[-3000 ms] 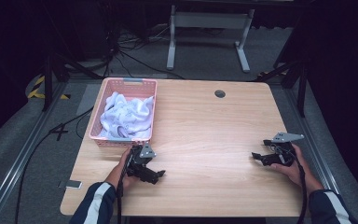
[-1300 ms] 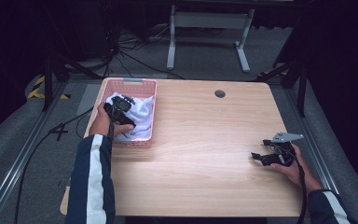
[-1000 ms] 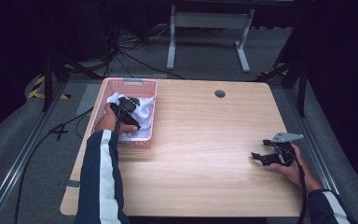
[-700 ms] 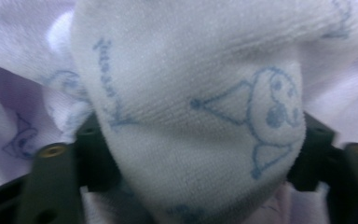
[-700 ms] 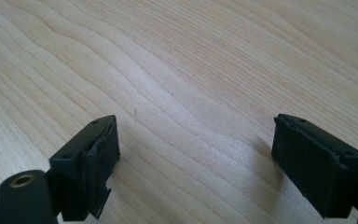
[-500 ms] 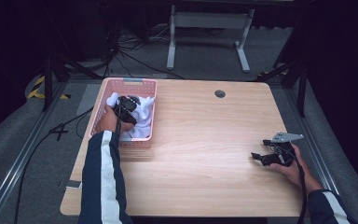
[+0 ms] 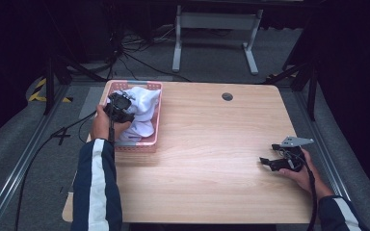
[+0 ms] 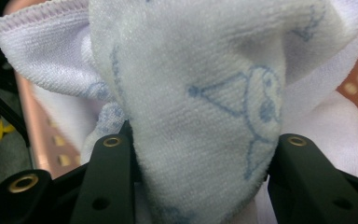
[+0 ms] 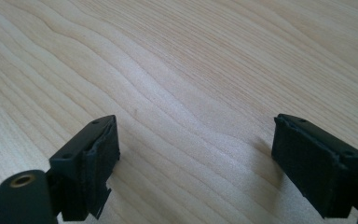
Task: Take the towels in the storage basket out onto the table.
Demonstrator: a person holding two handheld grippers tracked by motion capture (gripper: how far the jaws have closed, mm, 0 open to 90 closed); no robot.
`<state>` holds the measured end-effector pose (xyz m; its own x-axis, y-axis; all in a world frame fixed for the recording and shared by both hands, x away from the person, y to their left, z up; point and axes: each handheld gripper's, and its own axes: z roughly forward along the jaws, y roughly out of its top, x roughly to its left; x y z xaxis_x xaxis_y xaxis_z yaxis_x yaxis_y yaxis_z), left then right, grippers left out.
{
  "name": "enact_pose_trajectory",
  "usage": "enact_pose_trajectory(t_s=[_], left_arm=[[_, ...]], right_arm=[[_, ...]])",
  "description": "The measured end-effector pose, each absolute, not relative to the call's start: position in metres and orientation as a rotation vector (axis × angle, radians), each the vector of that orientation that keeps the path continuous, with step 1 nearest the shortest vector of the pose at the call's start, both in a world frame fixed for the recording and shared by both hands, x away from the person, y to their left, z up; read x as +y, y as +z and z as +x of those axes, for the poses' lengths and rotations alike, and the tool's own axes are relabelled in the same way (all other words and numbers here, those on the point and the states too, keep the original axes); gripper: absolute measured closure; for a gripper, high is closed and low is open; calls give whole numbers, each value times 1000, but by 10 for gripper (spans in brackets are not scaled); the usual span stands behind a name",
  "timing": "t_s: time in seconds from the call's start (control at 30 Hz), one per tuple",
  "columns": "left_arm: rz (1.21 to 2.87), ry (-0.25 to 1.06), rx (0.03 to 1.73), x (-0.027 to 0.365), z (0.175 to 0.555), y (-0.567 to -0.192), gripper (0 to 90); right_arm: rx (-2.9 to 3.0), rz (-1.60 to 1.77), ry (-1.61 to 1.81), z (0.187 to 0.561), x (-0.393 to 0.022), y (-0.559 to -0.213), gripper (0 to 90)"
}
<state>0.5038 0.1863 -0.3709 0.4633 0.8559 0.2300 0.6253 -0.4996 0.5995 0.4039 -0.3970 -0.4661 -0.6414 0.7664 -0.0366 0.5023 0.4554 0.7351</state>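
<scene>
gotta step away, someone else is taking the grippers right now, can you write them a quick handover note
Left gripper: over the pink basket, jaws just closed on a fold of the white towel, which bulges up between them.
Right gripper: open, holds nothing, low over the bare wooden table at its right side.
Done: towel gripped.
Left: most of the towel lies in the basket; probably lift it out onto the table.

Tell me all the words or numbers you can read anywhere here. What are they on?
No words or numbers can be read.
The white terry cloth with blue line drawings carries pictures, not letters.
The yellow-and-black striped floor marking is a pattern, not text.
</scene>
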Motion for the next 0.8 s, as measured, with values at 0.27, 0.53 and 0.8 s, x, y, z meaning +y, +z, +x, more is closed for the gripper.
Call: enact_pose_trajectory(t_s=[0.27,0.53,0.8], left_arm=[[2177,780,1189,197,486,-339,571],[2145,761,1055,172,471,-300,572],[2198,659,804,98,457,-286,570]], right_arm=[[2348,1075,1002,404,-397,-466,149],[2345,1075,1005,404,-397,-466,149],[2345,1079,1002,403,-397,-466,149]])
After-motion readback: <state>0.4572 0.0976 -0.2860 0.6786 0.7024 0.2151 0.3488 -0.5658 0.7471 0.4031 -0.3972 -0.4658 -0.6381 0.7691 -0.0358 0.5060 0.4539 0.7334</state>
